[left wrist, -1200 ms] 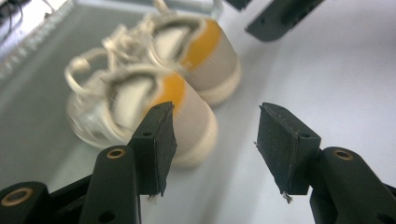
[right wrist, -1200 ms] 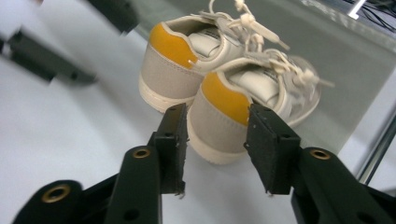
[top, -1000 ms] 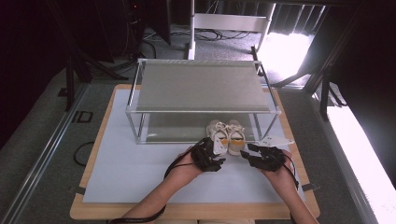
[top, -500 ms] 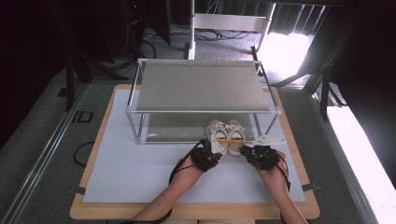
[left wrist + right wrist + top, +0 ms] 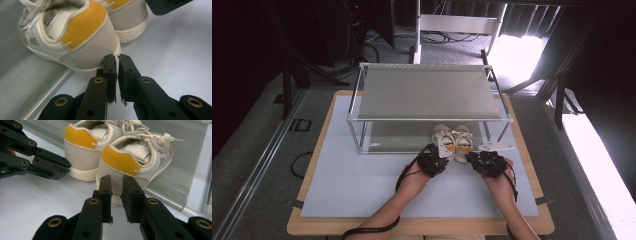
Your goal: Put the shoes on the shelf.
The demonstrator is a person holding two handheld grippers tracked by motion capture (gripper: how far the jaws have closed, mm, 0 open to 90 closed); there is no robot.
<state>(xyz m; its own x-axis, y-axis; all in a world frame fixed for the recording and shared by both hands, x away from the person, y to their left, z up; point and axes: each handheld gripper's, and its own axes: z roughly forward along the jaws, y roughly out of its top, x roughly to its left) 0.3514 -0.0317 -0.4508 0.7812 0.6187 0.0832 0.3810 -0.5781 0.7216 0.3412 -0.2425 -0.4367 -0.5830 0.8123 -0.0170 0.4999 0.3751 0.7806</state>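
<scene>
Left gripper (image 5: 438, 159): jaws clenched, nothing between them; we have seen them just closing. Tips sit at the heel of the left shoe (image 5: 75, 40), touching or just short, we cannot tell. Both small shoes, cream with yellow heel tabs, stand side by side at the rack's (image 5: 362, 120) front edge, toes on its grey lower shelf (image 5: 22, 82), heels on the white mat (image 5: 352, 185). Right shoe (image 5: 132, 162): right gripper (image 5: 116, 182) just behind its heel, jaws drawn near-shut on nothing, a slim gap remaining.
</scene>
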